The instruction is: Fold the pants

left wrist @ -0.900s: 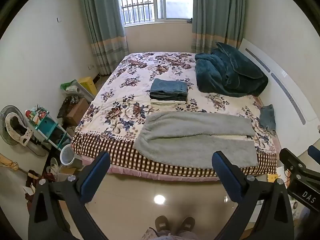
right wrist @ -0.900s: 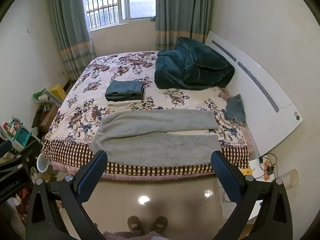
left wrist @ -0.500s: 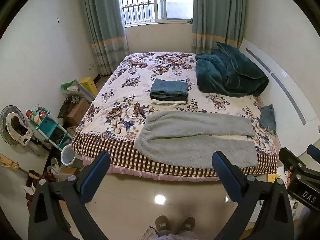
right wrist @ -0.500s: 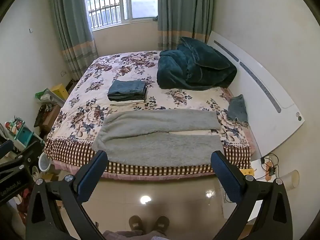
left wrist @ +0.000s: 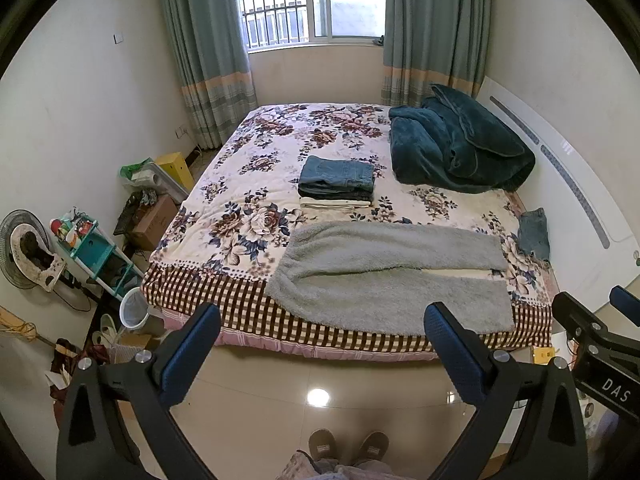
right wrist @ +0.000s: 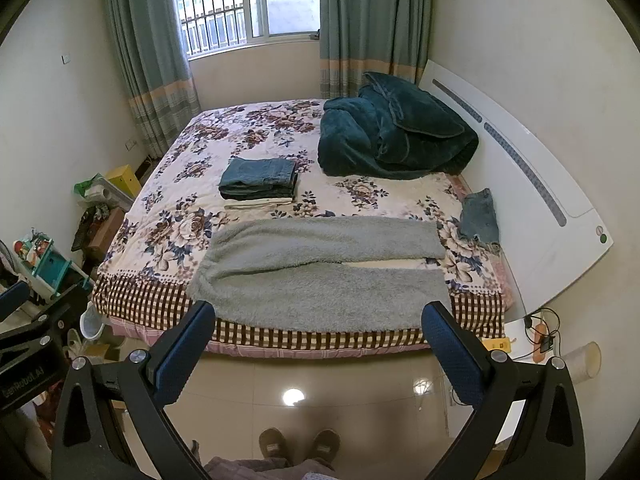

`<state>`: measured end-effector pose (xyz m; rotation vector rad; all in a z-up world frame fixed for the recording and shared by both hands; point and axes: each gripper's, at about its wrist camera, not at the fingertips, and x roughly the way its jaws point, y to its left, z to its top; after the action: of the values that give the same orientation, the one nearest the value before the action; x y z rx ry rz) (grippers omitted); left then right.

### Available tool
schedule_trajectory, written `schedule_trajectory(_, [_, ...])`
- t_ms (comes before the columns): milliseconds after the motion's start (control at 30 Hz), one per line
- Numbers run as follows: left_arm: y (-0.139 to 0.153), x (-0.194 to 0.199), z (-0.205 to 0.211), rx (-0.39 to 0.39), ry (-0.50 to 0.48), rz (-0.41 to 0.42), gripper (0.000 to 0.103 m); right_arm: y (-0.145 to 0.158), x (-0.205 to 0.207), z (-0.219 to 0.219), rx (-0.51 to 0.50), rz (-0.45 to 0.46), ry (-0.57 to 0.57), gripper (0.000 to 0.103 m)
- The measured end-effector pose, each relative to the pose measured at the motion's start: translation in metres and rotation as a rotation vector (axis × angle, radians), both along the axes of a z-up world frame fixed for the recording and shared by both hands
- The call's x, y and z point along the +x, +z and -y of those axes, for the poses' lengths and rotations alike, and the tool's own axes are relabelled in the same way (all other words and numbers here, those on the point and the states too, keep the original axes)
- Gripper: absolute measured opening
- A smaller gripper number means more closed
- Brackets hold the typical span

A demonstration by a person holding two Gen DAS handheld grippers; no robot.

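Grey fleece pants (left wrist: pixel 384 276) lie flat across the near edge of the flowered bed (left wrist: pixel 256 184), waist to the left, legs to the right, slightly apart; they also show in the right wrist view (right wrist: pixel 324 268). My left gripper (left wrist: pixel 322 332) is open and empty, held over the floor short of the bed. My right gripper (right wrist: pixel 320 328) is open and empty, also back from the bed. Each gripper shows at the edge of the other's view.
A stack of folded jeans and light pants (left wrist: pixel 336 182) sits mid-bed. A teal blanket (left wrist: pixel 456 148) is heaped by the white headboard (left wrist: pixel 560 184). A small denim piece (left wrist: pixel 532 232) lies at right. Clutter, a bin and a fan (left wrist: pixel 24 248) stand left.
Both views have drifted only slightly; the right gripper has shifted a little so the bed sits lower in its view. Nothing on the bed has moved.
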<state>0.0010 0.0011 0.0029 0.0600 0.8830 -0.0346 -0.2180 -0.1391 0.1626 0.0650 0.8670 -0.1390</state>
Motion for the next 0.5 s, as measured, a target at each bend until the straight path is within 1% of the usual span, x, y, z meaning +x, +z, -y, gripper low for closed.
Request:
schedule_trajectory(367, [0.0007,-0.0011,0.0014,0.002,-0.003,0.006,0.103,-0.0040,-0.0001,-0.0034,-0.006,0.006,0.007,0.103])
schedule_trajectory(500, [0.0041,-0.0053,0.0082,-0.001,-0.004,0.002,0.103,-0.0022,0.0006,-0.0036,-0.004,0.004,0.009,0.103])
